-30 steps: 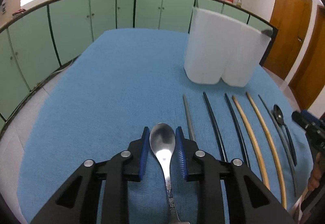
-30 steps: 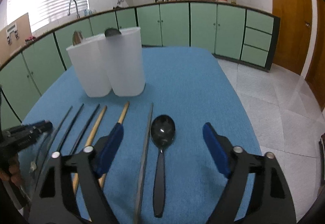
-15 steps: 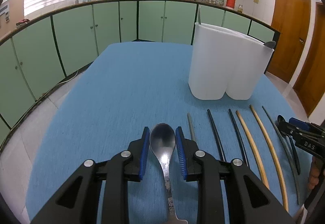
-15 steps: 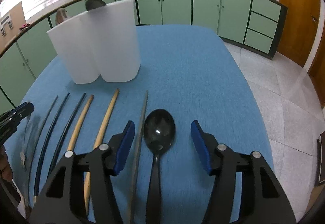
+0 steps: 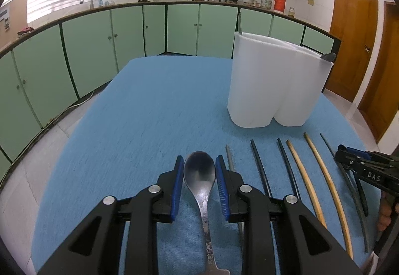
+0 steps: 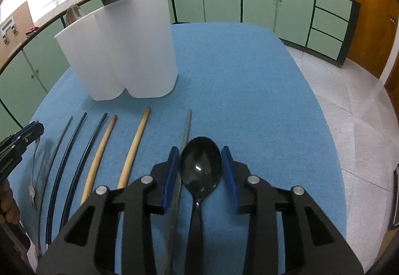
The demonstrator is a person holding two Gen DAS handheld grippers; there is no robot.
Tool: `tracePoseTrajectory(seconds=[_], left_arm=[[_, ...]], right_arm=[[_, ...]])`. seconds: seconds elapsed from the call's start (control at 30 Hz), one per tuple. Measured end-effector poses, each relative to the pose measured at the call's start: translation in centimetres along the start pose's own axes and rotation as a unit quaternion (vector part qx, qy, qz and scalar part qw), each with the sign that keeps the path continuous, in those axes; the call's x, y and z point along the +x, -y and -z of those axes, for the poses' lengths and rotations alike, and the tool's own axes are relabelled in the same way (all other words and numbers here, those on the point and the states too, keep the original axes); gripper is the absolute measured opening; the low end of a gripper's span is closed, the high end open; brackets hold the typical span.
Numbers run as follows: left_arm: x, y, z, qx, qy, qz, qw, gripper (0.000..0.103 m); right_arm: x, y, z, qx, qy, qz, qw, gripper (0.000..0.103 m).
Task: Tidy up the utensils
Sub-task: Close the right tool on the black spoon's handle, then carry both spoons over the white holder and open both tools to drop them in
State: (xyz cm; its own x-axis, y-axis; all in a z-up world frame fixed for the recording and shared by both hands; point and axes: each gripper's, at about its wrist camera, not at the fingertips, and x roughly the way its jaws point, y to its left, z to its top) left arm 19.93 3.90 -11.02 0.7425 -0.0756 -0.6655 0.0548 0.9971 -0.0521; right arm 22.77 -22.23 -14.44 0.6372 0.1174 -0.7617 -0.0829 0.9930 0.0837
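Observation:
My left gripper is shut on a metal spoon, gripped at the bowl and held above the blue table. My right gripper has its blue pads close around the bowl of a black spoon that lies on the table; a small gap shows on the right side. A white two-part utensil holder stands at the back, also in the right wrist view, with two utensils inside. Chopsticks lie in a row.
Black, wooden and grey chopsticks lie side by side between the two grippers. A grey chopstick lies right beside the black spoon. The table's edge drops to a tiled floor on the right. Green cabinets line the room.
My right gripper has moved down over the black spoon and closed most of the way around its bowl. My left gripper has lifted, still holding the metal spoon.

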Motion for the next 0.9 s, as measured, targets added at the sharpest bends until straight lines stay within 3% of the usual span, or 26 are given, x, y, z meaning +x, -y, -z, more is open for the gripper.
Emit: tracePoseTrajectory(seconds=[0.37,0.9], left_arm=[[-1.5,-0.1,-0.3,-0.005,0.025,0.003,0.9997,0.026],[-5.8,-0.8,-2.3,-0.021,0.148,0.031,0.9882,0.025]], right_arm=[[-3.7,0.7,0.3,0.008,0.049,-0.013,0.999,0.033],[-9.3,1.6,-1.6,0.044,0.202,-0.076,0.976,0.033]])
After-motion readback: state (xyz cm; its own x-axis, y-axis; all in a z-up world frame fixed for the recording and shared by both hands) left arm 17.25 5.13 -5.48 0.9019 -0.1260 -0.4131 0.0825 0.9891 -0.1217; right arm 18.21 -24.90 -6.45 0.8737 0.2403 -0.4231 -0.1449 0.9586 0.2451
